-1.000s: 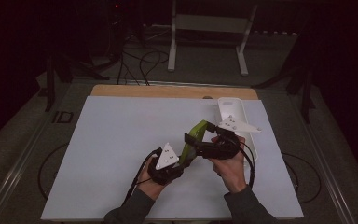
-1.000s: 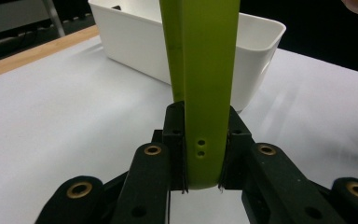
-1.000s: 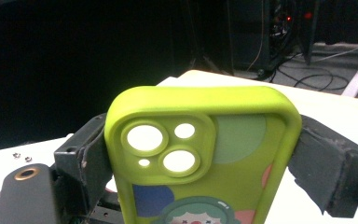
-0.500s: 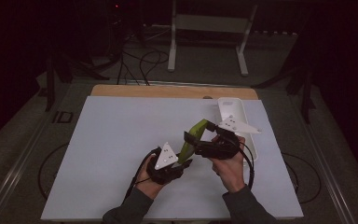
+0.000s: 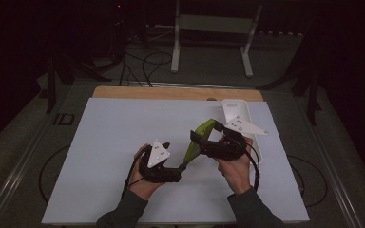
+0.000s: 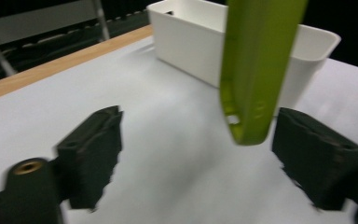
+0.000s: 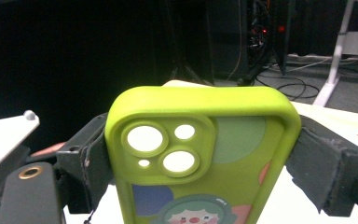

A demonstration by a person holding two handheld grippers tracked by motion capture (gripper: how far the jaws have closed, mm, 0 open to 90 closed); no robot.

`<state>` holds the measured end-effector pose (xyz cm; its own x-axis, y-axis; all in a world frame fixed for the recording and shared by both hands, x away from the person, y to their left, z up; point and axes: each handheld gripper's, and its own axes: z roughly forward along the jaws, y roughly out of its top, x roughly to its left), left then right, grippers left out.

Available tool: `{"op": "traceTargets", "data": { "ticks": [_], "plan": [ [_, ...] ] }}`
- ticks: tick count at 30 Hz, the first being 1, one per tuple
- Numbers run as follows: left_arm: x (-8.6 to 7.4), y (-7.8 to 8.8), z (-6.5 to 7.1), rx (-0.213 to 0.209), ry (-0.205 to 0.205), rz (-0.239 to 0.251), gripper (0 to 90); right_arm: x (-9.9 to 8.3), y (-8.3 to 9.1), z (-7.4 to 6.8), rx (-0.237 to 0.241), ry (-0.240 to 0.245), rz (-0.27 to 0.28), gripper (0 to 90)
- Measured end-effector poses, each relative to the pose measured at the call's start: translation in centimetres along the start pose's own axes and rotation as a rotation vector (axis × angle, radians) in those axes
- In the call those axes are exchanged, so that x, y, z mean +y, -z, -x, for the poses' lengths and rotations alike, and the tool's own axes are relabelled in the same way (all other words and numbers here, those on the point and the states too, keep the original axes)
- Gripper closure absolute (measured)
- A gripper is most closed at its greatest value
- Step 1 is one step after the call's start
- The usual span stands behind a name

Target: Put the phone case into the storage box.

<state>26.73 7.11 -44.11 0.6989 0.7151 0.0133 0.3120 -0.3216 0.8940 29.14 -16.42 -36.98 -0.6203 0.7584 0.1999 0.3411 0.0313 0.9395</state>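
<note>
Standing on end between the two hands, the green phone case [image 5: 200,141] leans over the white table top [image 5: 104,156] — its upper end toward the white bin [image 5: 237,110], its lower end down by the left gripper [image 5: 171,172]. In the right gripper view the case [image 7: 200,158] shows its back: a raised camera block with three round cut-outs, and a printed cartoon figure with coloured patches below it. The right gripper [image 5: 204,145] clamps it across its width, one black pad pressed flat to each long edge. In the left gripper view the case's rounded bottom end [image 6: 256,70] hangs edge-on between the left gripper's [image 6: 205,154] jaws, close to the one at the right of that view but with a gap on either side. Those jaws have just been opening and now stand wide, the case loose between them and touched by neither pad. Behind the case in that view sits the bin [image 6: 196,42], upright near the table's far edge, where a strip of bare wood [image 5: 171,92] runs along the white surface. A hand grips each gripper from below, sleeves entering at the near edge — a cable trails from each.
</note>
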Motion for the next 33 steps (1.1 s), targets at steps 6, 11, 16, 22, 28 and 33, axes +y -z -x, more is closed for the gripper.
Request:
{"op": "traceTargets", "data": {
  "ticks": [6, 11, 16, 22, 28, 33],
  "plan": [
    [-0.3, 1.1, -1.4, 0.038, 0.025, -0.008, 1.9, 0.4, 0.1, 0.0, -0.02, 0.01, 0.002, 15.7],
    [-0.7, 2.1, -2.4, 0.054, 0.036, -0.003, 0.1, 0.6, 0.1, 0.1, -0.028, 0.013, 0.003, 15.6],
    [-1.3, 3.2, -3.5, 0.072, 0.054, -0.002, 0.0, 0.8, 0.2, 0.3, -0.04, 0.005, 0.007, 15.7],
    [-2.3, 4.5, -4.9, 0.105, 0.065, -0.003, 0.0, 0.9, 0.3, 0.7, -0.055, -0.002, 0.012, 15.6],
    [-3.3, 5.6, -6.0, 0.131, 0.078, -0.001, 0.0, 1.1, 0.3, 1.1, -0.066, -0.006, 0.011, 15.7],
    [-3.9, 6.2, -6.5, 0.148, 0.075, -0.002, 0.0, 1.2, 0.2, 1.4, -0.077, -0.008, 0.009, 15.7]
  ]
}}
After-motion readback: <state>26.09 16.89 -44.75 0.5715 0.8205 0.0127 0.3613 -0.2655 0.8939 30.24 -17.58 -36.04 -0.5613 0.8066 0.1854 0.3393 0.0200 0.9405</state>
